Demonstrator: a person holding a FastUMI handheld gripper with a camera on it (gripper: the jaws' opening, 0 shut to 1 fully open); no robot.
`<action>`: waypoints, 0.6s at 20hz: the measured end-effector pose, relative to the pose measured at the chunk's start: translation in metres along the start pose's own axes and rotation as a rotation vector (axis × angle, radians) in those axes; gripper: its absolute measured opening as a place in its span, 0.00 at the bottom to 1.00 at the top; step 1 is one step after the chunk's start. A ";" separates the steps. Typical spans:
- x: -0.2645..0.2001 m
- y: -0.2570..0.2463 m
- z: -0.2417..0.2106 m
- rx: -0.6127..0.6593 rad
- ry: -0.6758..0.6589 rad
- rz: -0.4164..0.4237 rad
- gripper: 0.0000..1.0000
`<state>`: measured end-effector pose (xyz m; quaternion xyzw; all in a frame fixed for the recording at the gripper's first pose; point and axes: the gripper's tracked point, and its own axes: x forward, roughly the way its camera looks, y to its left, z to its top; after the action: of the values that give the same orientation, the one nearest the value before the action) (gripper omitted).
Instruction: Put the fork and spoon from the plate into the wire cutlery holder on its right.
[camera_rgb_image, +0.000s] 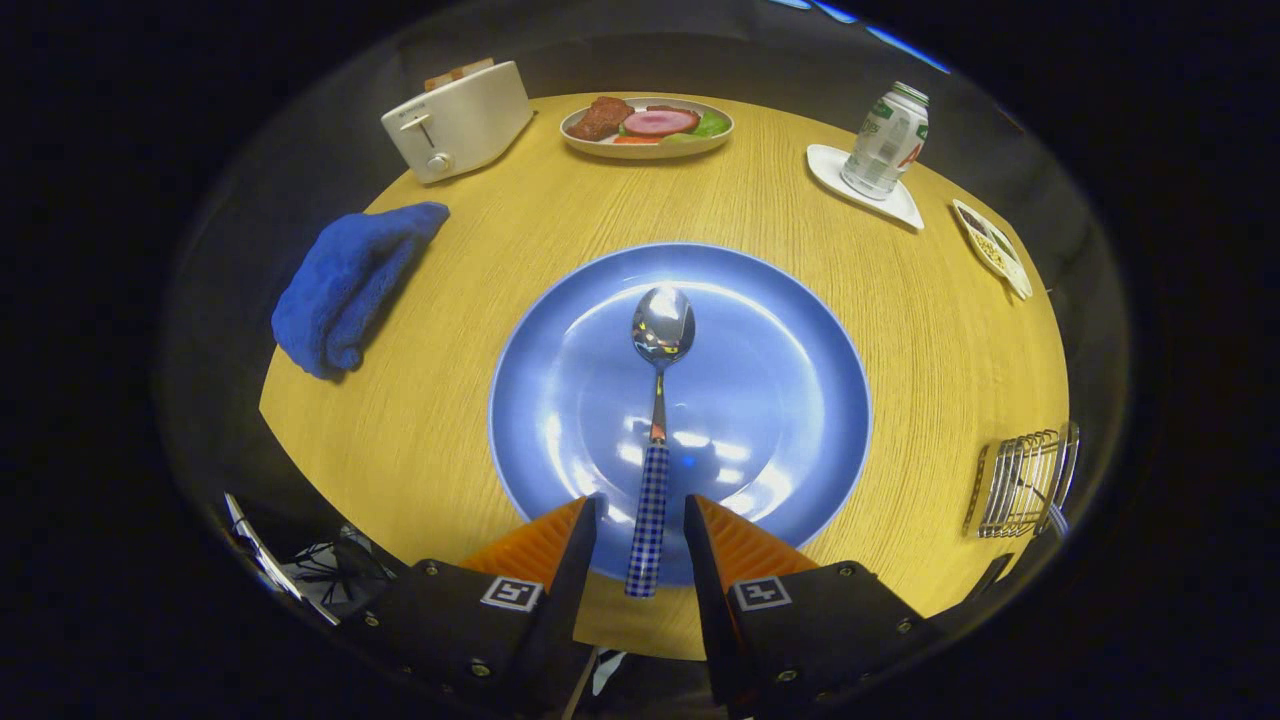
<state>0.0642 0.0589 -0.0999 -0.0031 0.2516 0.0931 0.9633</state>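
Ahead of my claw (640, 512), whose fingers are standing apart, the round wooden table (450, 400) is carrying a blue plate (760, 400), a blue cloth (345, 285) far left, toaster (458, 120), food plate (648, 128), a can (886, 140) on its coaster (905, 205), and the wire holder (1025, 482) at right.

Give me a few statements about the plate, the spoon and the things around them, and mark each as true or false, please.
1. The spoon lies on the blue plate, its checked handle between the fingers of the gripper. True.
2. The fingers are pressed shut on the handle. False: they are open, with a gap on each side of it.
3. A fork lies beside the spoon on the plate. False: the spoon is the only cutlery there.
4. The wire cutlery holder stands on the table to the right of the plate. True.
5. The can stands on the blue towel. False: it stands on a white coaster.
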 end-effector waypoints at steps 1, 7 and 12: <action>0.001 0.000 -0.001 -0.012 0.011 -0.003 0.55; 0.005 0.000 0.001 -0.015 0.021 0.005 0.06; 0.001 -0.002 0.001 -0.080 0.060 0.017 0.06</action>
<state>0.0658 0.0577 -0.0999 -0.0424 0.2764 0.1110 0.9537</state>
